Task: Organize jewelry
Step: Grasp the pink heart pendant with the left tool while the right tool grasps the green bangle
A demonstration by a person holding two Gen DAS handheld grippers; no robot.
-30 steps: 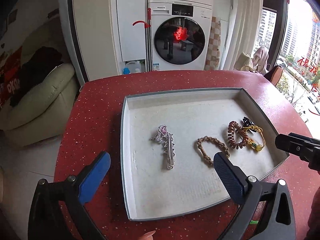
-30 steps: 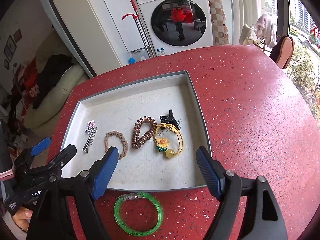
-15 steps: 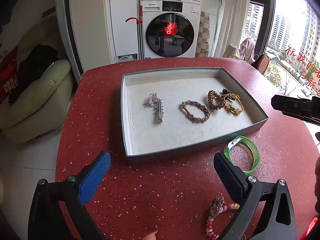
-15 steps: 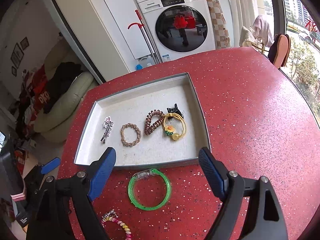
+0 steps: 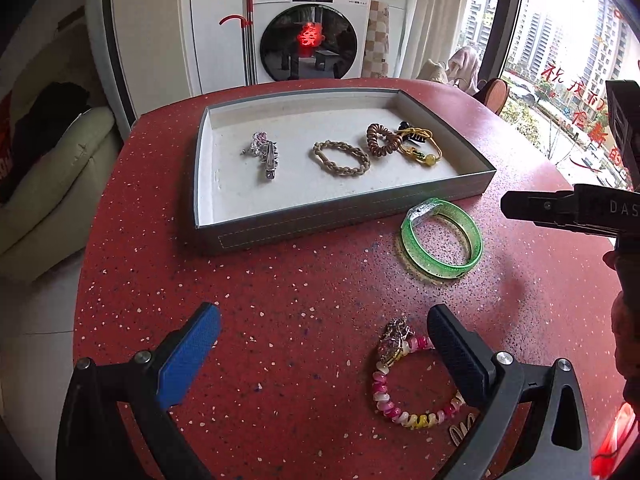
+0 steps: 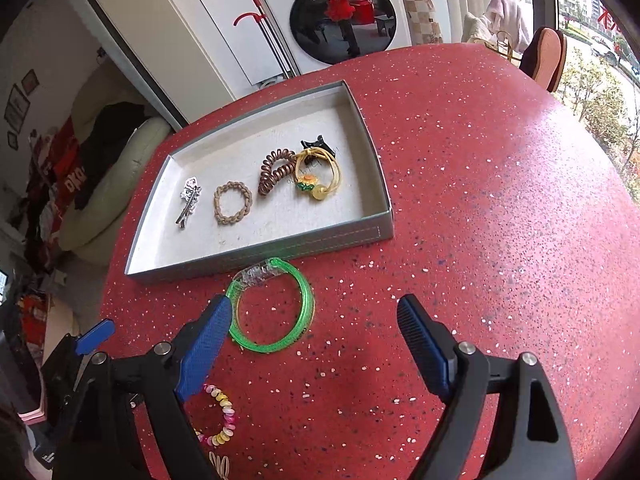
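Hovering both grippers spread wide and empty, probably wanting the right gripper point(image 6: 314, 322) straddling the near green bangle's point(image 6: 272, 308) rim before closing.

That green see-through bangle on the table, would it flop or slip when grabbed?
The green bangle holds an even hoop shape, so it is probably stiff. Its glossy plastic may slip between the pads. Lying flat on the red table, it seems unlikely to roll.

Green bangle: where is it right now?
The green bangle lies on the red table, just outside the tray's near wall, beside the right gripper's left finger.
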